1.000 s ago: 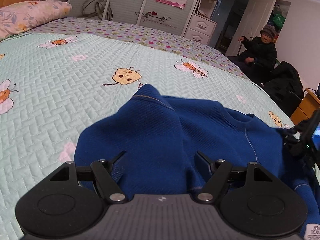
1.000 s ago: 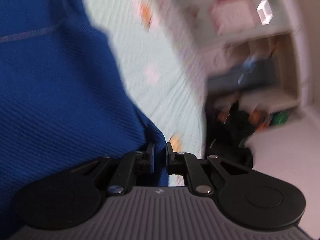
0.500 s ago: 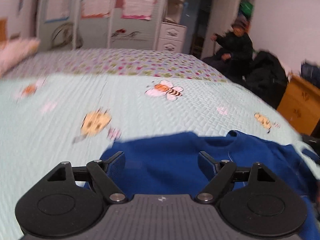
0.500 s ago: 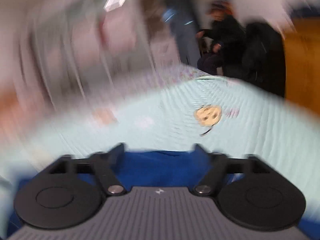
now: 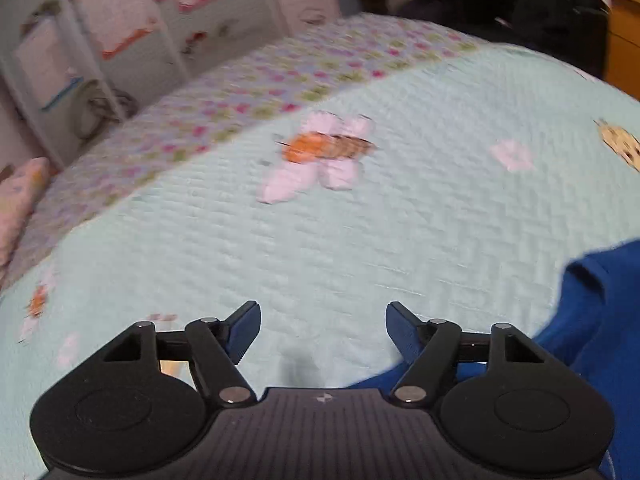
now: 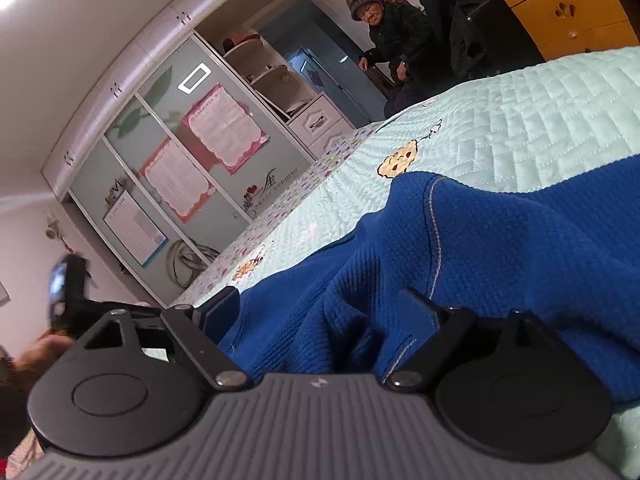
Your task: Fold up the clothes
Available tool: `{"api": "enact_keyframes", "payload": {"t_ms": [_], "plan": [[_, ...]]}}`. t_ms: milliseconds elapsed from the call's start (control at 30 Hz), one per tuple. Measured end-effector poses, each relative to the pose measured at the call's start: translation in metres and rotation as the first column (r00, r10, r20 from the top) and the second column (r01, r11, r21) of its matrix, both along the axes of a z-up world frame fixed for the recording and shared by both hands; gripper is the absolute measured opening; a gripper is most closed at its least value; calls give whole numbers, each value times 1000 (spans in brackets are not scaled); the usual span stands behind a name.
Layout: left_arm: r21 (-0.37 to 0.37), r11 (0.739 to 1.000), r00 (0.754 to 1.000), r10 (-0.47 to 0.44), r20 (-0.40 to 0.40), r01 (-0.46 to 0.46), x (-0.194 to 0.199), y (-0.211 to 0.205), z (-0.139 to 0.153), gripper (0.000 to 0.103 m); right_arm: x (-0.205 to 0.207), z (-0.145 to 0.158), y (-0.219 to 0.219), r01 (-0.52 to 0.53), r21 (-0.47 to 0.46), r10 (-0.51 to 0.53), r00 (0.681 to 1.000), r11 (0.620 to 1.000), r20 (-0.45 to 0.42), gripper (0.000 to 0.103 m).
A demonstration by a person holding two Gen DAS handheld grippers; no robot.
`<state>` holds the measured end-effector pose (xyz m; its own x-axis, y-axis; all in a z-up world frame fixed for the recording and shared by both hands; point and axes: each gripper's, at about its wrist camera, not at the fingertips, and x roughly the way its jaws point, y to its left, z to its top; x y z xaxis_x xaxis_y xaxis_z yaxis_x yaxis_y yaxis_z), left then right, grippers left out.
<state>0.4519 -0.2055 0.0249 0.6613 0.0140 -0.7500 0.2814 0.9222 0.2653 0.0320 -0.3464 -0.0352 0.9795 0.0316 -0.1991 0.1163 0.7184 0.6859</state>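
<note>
A blue knit sweater lies rumpled on the pale green quilted bedspread. My right gripper hovers low over its folds. Its jaws stand wide and are closing a little, with cloth lying between them but not pinched by the pads. In the left wrist view only an edge of the sweater shows at the lower right. My left gripper is off to the sweater's left, over bare bedspread. Its jaws are narrowing with nothing between them.
A wardrobe with pink and orange posters stands beyond the bed. A person in a dark coat sits at the far side beside a wooden cabinet. A pillow lies far left. A hand holding a black device shows at the left edge.
My right gripper opened, let go of the sweater and swung round to face across the bed. My left gripper slid leftwards off the sweater onto bare bedspread and rolled.
</note>
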Motion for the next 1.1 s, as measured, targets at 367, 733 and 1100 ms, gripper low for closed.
{"api": "enact_keyframes", "payload": {"t_ms": [367, 733, 1100], "plan": [[14, 988, 988, -151, -20, 151, -46, -8, -16, 76, -1, 1, -12, -9, 16, 9, 1000, 1000, 5, 87], [143, 952, 961, -275, 19, 269, -63, -27, -33, 80, 11, 4, -2, -3, 19, 2, 1000, 1000, 9, 87], [-28, 916, 914, -401, -61, 400, -43, -5, -33, 64, 14, 3, 2, 0, 18, -1, 1000, 1000, 8, 87]]}}
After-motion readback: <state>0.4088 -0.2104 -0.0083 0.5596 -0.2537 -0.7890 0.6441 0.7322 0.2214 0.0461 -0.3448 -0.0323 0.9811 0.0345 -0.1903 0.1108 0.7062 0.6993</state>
